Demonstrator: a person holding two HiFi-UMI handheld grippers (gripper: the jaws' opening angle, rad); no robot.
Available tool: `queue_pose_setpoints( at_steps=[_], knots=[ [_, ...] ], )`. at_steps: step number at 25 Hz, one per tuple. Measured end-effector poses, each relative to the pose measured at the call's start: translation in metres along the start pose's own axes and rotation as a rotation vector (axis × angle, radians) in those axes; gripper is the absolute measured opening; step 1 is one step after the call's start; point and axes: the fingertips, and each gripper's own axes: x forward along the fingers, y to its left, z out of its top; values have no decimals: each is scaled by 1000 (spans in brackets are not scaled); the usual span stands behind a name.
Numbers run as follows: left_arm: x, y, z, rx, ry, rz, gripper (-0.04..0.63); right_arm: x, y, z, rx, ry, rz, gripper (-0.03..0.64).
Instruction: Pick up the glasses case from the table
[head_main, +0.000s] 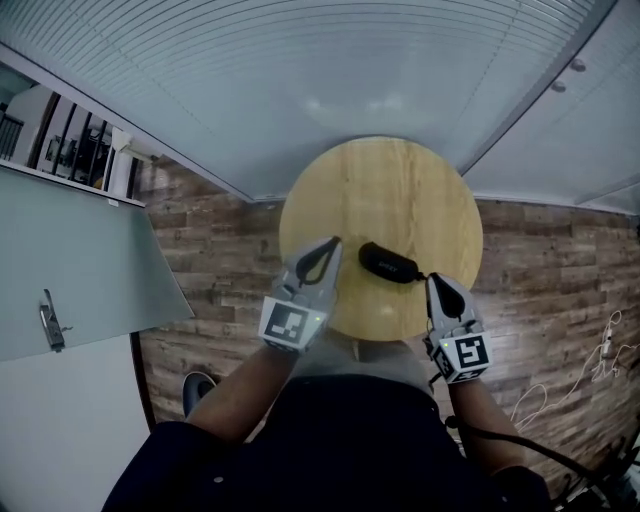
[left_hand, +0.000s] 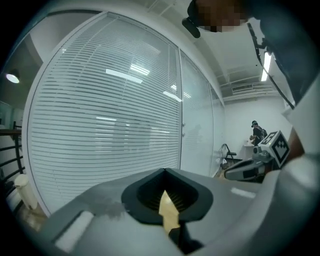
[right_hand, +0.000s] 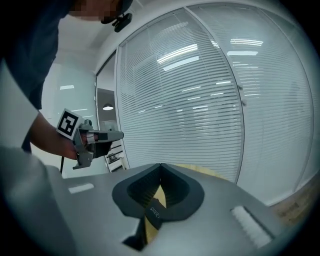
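Observation:
A black glasses case (head_main: 390, 263) lies on the near half of a round wooden table (head_main: 400, 190). My left gripper (head_main: 333, 243) is just left of the case, jaws together, nothing held. My right gripper (head_main: 433, 280) is shut and empty, its tips close to the case's right end. In the right gripper view the case (right_hand: 155, 214) shows through the window behind the shut tips of the right gripper (right_hand: 160, 165), and the left gripper (right_hand: 102, 137) hangs at the left. The left gripper view has the left gripper (left_hand: 165, 171) shut over the table (left_hand: 169, 210), with the right gripper (left_hand: 247, 169) at the right.
The table stands against a glass wall with white blinds (head_main: 300, 80). The floor (head_main: 220, 230) is wood-patterned. A door with a handle (head_main: 50, 320) is at the left, and cables (head_main: 590, 370) lie on the floor at the right. A person (left_hand: 257, 132) stands far off.

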Motion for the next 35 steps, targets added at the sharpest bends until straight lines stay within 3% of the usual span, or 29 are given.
queue_pose_setpoints(
  at_steps=[6,13,15,21,29,35],
  knots=[
    [19,13,-39,4,54,-49,3,37,2,-30,-53,133,9,12],
    [38,18,-90,13,114,-83,3,75,7,-107,-49,232,120,183],
    [40,21,-101,9,116,-88,3,83,12,-118,-85,252,141,255],
    [55,28,-131,6,123,-87,3,103,15,-143,-199,320,202,356],
    [74,25,-164,-8,148,-92,3,120,0,-184,-245,426,230,414],
    [79,29,-169,30,166,-98,3,135,-8,-224,-346,583,234,429]
  ],
)
